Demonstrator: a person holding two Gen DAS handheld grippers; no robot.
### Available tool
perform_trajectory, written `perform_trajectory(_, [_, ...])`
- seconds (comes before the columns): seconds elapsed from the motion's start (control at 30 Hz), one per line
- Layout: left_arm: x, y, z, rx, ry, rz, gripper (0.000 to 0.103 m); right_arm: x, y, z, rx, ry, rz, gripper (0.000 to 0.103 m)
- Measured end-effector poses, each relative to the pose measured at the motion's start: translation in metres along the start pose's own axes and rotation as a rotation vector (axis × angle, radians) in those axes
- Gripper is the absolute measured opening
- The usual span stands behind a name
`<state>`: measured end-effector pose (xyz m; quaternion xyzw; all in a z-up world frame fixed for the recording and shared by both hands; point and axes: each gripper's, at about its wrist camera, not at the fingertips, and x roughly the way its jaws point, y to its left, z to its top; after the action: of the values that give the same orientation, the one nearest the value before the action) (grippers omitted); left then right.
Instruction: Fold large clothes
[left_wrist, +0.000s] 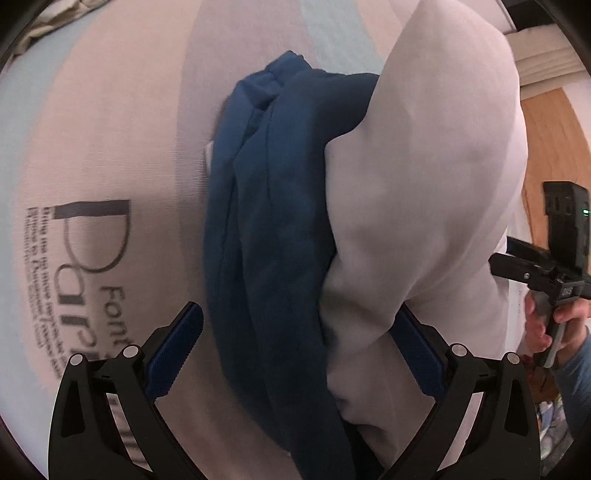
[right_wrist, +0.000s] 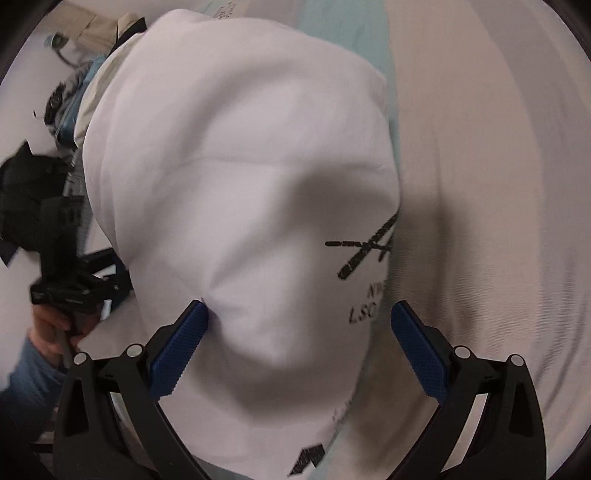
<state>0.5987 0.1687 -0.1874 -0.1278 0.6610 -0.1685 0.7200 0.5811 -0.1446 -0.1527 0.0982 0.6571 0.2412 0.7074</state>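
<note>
A white garment with a dark blue inner part lies bunched between the wide-spread blue pads of my left gripper; the jaws stand open and do not pinch it. In the right wrist view the same white garment, with black print, fills the space between the open pads of my right gripper. The cloth drapes over the jaws rather than being clamped. The right gripper also shows at the right edge of the left wrist view, held in a hand.
A pink and pale blue bed sheet with black lettering lies under the garment. A wooden door is at the right. In the right wrist view, clutter and bags sit at the left, beside the other hand-held gripper.
</note>
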Motion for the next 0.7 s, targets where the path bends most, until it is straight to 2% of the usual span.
perform_trajectory(0.23, [0.019,0.015,0.003,-0.024,0.021,-0.047,0.098,0.019,-0.013,0.005,0.031,0.027,0.113,0.096])
perform_trajectory(0.5, [0.025,0.008,0.006,-0.005,0.035,-0.045,0.097,0.032,-0.007,0.01,0.022,0.024,0.15,0.097])
perform_trajectory(0.6, [0.026,0.001,0.008,0.002,0.034,-0.068,0.094,0.037,-0.005,0.015,0.018,0.028,0.162,0.097])
perform_trajectory(0.7, [0.027,-0.007,0.006,0.016,0.034,-0.1,0.085,0.027,-0.005,0.013,-0.006,0.024,0.159,0.094])
